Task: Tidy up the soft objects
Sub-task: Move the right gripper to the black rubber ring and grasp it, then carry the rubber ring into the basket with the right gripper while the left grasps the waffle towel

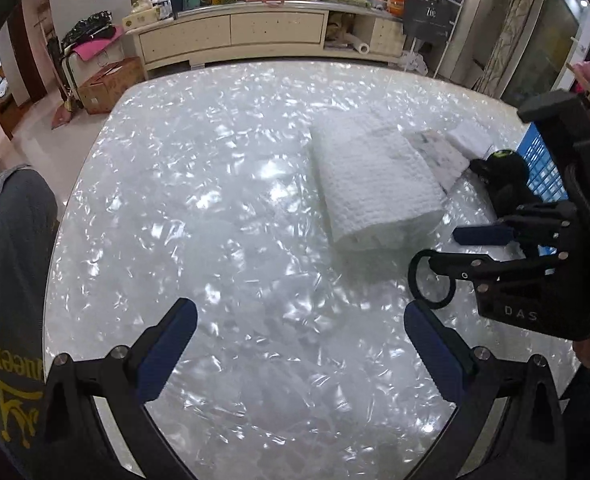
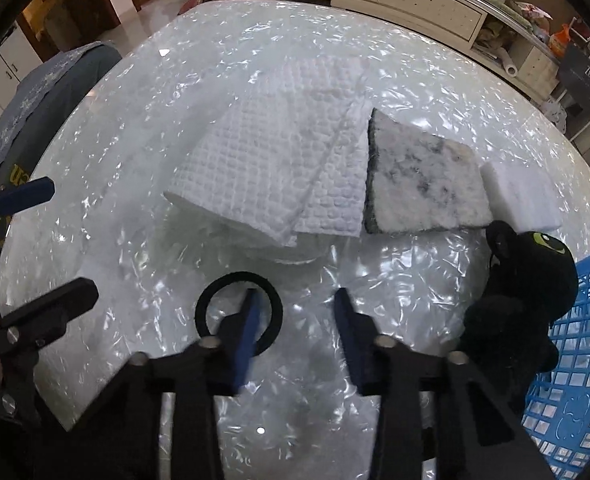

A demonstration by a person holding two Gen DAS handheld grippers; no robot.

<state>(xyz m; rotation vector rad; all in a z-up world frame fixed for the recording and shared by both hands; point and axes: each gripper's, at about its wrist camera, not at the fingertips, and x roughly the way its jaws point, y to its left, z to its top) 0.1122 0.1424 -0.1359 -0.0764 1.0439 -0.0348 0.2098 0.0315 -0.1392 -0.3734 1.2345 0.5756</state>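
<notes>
The right tongs (image 2: 295, 320) pointed steeply down at the shiny counter (image 2: 135, 120), their blue pads narrowed but with a clear gap and only bare counter showing between them. A black ring (image 2: 239, 312) lay under the left pad, which crossed it in the right wrist view; whether the pad touched it could not be told. The left tongs (image 1: 301, 344) stood spread wide over bare counter, holding nothing.

Taking the folded white waffle towel (image 2: 279, 168) as landmark: the ring lay just on the near side of it, toward the person. The stained sponge (image 2: 423, 184) lay against the towel's right edge, a white foam block (image 2: 519, 196) just beyond that, then a black plush toy (image 2: 527, 280) leaning at the rim of a blue basket (image 2: 575, 360). The towel's long axis ran away from the tongs, tilted leftward.

The right hand was the nearer to ring, towel and basket alike; the next grasp probably fell to it.

The left wrist view showed the ring (image 1: 431, 280) from the side, right at the right tongs' (image 1: 471, 252) fingertips. The right wrist view alone showed the toy's green eyes and the gap between the pads.
</notes>
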